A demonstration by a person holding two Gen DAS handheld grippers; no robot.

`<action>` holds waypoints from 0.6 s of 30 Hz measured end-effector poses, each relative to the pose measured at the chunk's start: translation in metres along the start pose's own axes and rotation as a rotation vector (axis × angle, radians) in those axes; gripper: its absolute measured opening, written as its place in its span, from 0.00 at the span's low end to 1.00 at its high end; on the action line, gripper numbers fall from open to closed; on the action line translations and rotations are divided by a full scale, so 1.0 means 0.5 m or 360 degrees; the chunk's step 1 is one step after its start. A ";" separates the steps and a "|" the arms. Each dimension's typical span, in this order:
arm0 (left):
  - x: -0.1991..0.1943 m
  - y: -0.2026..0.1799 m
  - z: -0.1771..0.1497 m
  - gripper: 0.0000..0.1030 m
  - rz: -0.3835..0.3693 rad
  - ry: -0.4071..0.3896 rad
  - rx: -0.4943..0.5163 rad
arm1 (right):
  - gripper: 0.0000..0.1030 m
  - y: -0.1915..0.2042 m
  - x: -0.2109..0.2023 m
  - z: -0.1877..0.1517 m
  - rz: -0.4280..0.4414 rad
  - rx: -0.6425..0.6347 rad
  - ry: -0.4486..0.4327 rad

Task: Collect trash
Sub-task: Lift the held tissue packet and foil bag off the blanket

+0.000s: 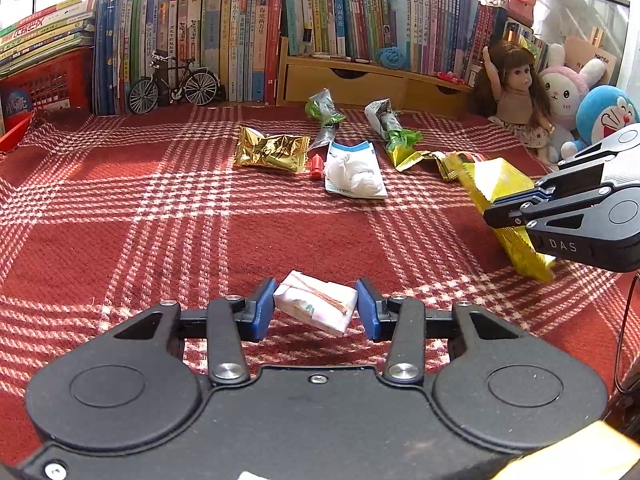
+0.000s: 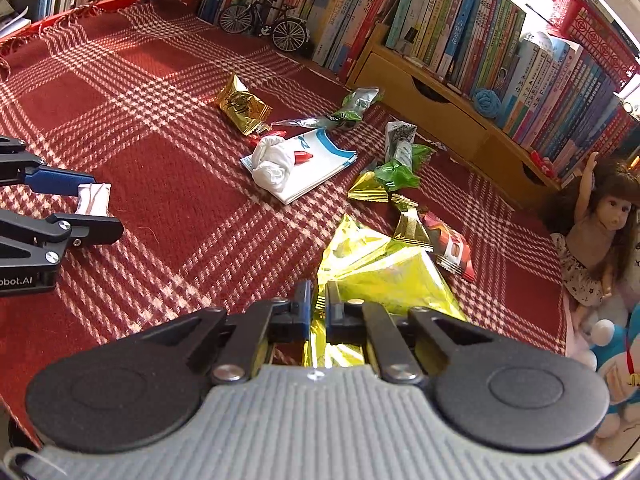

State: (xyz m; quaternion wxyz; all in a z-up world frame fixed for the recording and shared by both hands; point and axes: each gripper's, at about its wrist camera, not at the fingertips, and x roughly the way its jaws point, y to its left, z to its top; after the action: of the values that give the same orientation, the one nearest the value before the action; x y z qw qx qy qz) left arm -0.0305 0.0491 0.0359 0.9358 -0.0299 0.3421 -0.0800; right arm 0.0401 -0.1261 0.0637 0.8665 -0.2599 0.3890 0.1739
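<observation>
Rows of books (image 1: 224, 40), model bicycle (image 1: 174, 82), wooden drawers (image 1: 348, 82), doll (image 1: 516, 88), perhaps two plush toys (image 1: 568, 84).

Blue plush toy (image 2: 616, 360) cut off by frame edge.

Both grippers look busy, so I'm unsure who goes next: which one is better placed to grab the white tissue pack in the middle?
Probably left. The left gripper holds only a small packet; the right gripper is shut on the bulky yellow bag.
</observation>
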 end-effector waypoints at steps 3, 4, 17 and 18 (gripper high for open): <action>-0.012 0.002 0.001 0.40 -0.0004 -0.0018 -0.0010 | 0.07 -0.004 -0.024 -0.003 -0.0017 0.0022 -0.0024; -0.015 0.002 0.001 0.40 -0.0006 -0.0023 -0.0014 | 0.06 -0.006 -0.034 -0.004 -0.0024 0.0030 -0.0037; -0.092 0.003 -0.005 0.40 -0.0021 -0.0088 -0.0020 | 0.06 -0.059 -0.212 -0.019 0.0223 0.0376 -0.0279; -0.097 0.004 -0.006 0.40 -0.0021 -0.0091 -0.0021 | 0.06 -0.063 -0.223 -0.021 0.0258 0.0398 -0.0295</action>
State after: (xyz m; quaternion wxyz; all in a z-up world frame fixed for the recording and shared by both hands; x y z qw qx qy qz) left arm -0.0688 0.0595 0.0645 0.9444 -0.0408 0.3156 -0.0831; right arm -0.0213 -0.1684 0.1532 0.9074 -0.1007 0.3457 0.2166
